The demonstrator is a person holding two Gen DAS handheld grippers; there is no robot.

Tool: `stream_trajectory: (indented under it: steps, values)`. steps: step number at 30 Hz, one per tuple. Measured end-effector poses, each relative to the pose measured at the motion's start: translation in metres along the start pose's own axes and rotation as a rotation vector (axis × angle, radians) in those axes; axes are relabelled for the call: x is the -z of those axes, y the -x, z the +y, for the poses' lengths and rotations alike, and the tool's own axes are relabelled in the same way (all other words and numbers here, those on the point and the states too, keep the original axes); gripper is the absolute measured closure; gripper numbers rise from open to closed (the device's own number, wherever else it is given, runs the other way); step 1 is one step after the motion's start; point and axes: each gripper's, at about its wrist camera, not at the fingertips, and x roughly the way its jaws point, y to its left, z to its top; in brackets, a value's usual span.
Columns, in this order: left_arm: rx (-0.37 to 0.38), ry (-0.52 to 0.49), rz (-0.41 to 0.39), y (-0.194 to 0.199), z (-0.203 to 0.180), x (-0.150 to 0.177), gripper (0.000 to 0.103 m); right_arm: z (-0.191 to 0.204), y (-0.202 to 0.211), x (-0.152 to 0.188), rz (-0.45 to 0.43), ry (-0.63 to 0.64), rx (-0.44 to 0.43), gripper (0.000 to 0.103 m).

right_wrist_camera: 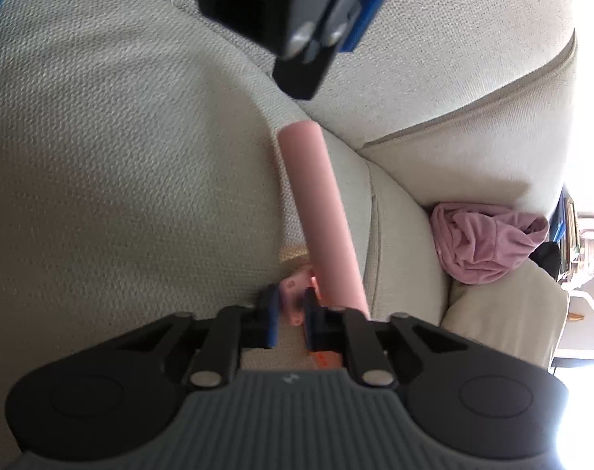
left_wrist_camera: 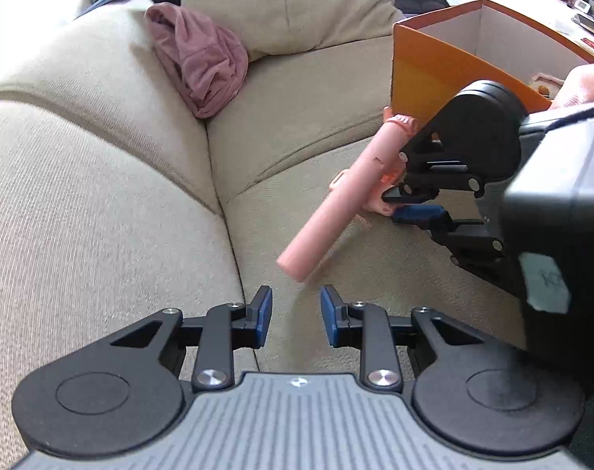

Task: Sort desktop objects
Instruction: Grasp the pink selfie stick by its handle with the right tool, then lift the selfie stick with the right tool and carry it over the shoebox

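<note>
Two hand-held grippers work over a beige fabric sofa (left_wrist_camera: pixel 101 180). The right gripper (right_wrist_camera: pixel 289 315) has its blue-padded jaws clamped on a small pink tab that sticks out from the side of a long pink plastic cylinder (right_wrist_camera: pixel 320 211), which looks like a handle or tube. The cylinder runs away from this gripper, straight ahead along the seat cushion, with its far end close to the tips of the left gripper (left_wrist_camera: pixel 296 315). The left gripper holds nothing; its jaws stand partly apart over bare cushion, the cylinder's free end just in front of them.

The hold looks risky. The right gripper pinches only a small side tab, well off the middle of the cylinder, so the long free end may swing or droop when lifted, and the tab could slip out from between the pads. The soft cushion gives little support. The free end might also knock the left gripper, which sits so near it.

Behind the right gripper stands an open orange cardboard box with a white inside (left_wrist_camera: pixel 434 62), resting on the sofa seat. Something small and pale shows inside near its near wall, but it is too hidden to identify. A crumpled mauve cloth (left_wrist_camera: pixel 199 58) lies against the sofa back, well apart from both grippers.
</note>
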Motion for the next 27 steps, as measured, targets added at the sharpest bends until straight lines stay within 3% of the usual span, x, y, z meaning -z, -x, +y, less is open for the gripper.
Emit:
stream_trajectory:
  steps: [5, 10, 14, 20, 23, 27]
  values:
    - [-0.005, -0.073, -0.039, -0.002, -0.012, -0.005, 0.072, -0.019, 0.011, 0.003, -0.049, -0.004, 0.026, 0.099]
    - [-0.034, -0.052, -0.055, -0.021, -0.007, -0.018, 0.072, -0.056, 0.017, 0.015, -0.092, -0.061, -0.04, 0.099]
    - [-0.014, 0.001, -0.039, -0.032, 0.002, -0.022, 0.072, -0.093, 0.012, 0.016, -0.126, -0.173, -0.19, 0.099]
    - [-0.018, 0.059, -0.025, -0.038, 0.008, -0.022, 0.072, -0.133, -0.015, 0.021, -0.151, -0.221, -0.384, 0.096]
    - [-0.011, 0.099, -0.023, -0.04, 0.011, -0.02, 0.072, -0.144, -0.023, 0.021, -0.168, -0.26, -0.458, 0.088]
    - [0.001, 0.146, -0.017, -0.041, 0.013, -0.017, 0.072, -0.137, -0.032, 0.017, -0.197, -0.276, -0.537, 0.088]
